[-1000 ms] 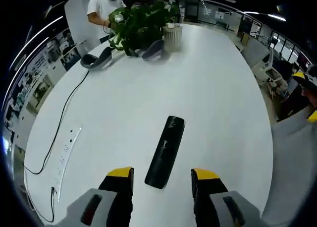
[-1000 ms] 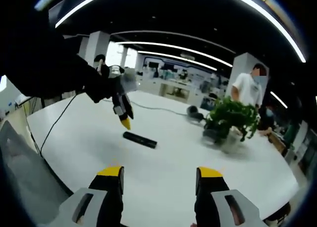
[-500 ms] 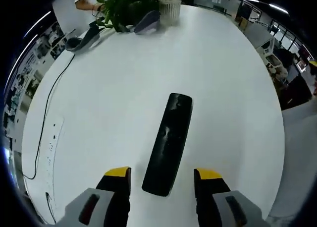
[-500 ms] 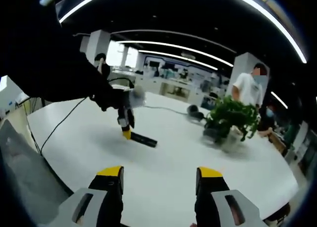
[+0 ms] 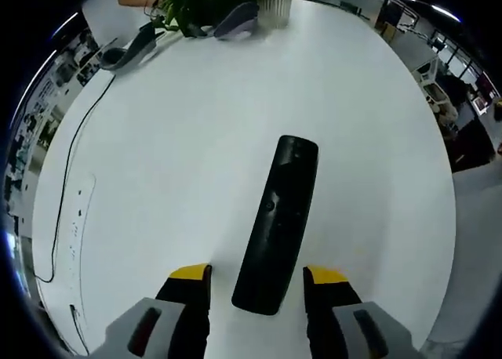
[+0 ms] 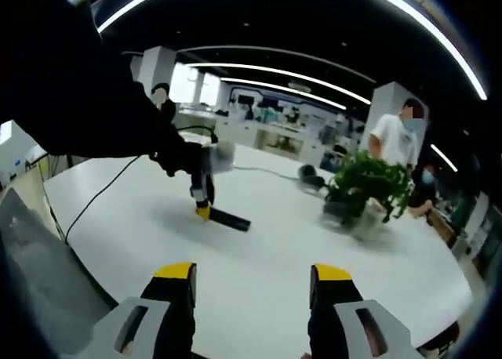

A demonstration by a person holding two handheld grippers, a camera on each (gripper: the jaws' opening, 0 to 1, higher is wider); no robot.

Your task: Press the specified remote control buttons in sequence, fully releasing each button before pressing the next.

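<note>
My left claw (image 5: 256, 279) hangs open, straddling the near end of the long black plastic remote (image 5: 278, 222), which lies flat mid-counter (image 5: 196, 139), well off every edge. It looks light, rigid and a bit slick, so I'd pinch its long sides. Right claw (image 6: 255, 277) is open too, idle.

In the left gripper view the buttons on the long black plastic remote control (image 5: 280, 222) are too faint to tell apart, the leafy green potted plant (image 5: 196, 2) is cut off at the top edge, and the remote's near end sits between yellow-tipped fingers (image 5: 190, 274).
</note>
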